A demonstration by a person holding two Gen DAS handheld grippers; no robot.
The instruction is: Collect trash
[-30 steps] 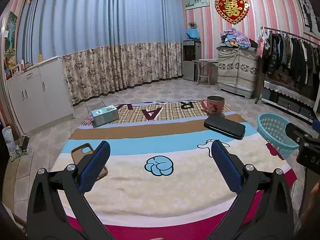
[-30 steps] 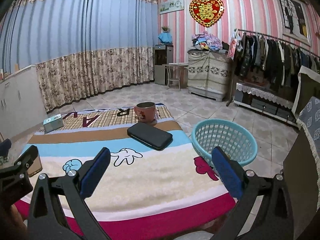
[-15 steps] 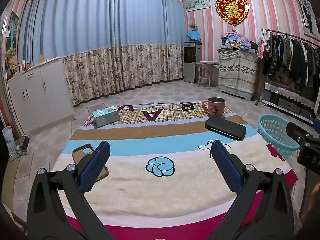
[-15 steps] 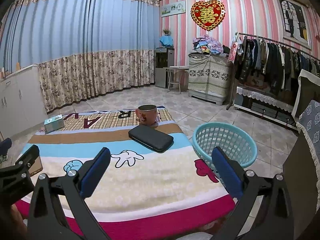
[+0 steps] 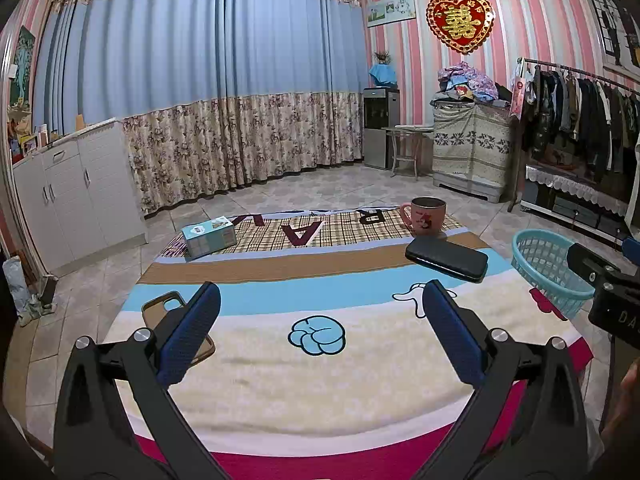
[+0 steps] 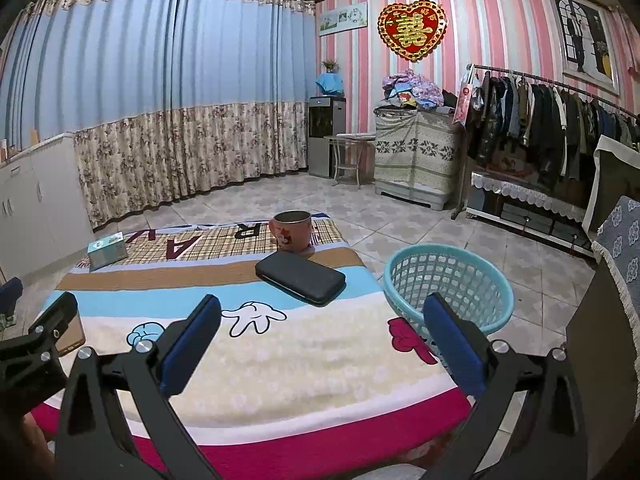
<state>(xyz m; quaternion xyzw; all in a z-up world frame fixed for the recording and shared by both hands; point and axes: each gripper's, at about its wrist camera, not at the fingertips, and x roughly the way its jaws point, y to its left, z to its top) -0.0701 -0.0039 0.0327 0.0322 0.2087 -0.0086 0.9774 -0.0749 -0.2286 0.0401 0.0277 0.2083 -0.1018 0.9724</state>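
Both grippers are held above the near edge of a striped cartoon blanket (image 5: pixel 320 392) spread over a table-like surface. The left gripper (image 5: pixel 320 328) is seen with its blue-padded jaws spread wide apart and nothing between them; the right gripper (image 6: pixel 320 336) is likewise spread wide and empty.

Places are given relative to the blanket. At its far right corner a pink mug (image 5: pixel 426 215) stands upright on the plaid band. Just nearer than the mug, a black case (image 5: pixel 446 258) lies flat across the brown and blue stripes. At the far left corner a small teal box (image 5: pixel 209 237) rests on the plaid band. Near the left edge a brown phone case (image 5: pixel 162 306) lies flat, partly hidden behind the left gripper's left finger. Beside the right edge, a light-blue basket (image 6: pixel 448 284) is seen; it appears empty, though part of its interior is hidden by the right gripper's finger. Whether it touches the blanket's edge cannot be told.

No loose scrap that reads clearly as trash is made out on the blanket. In the left wrist view, part of the right gripper's body shows at the right edge.
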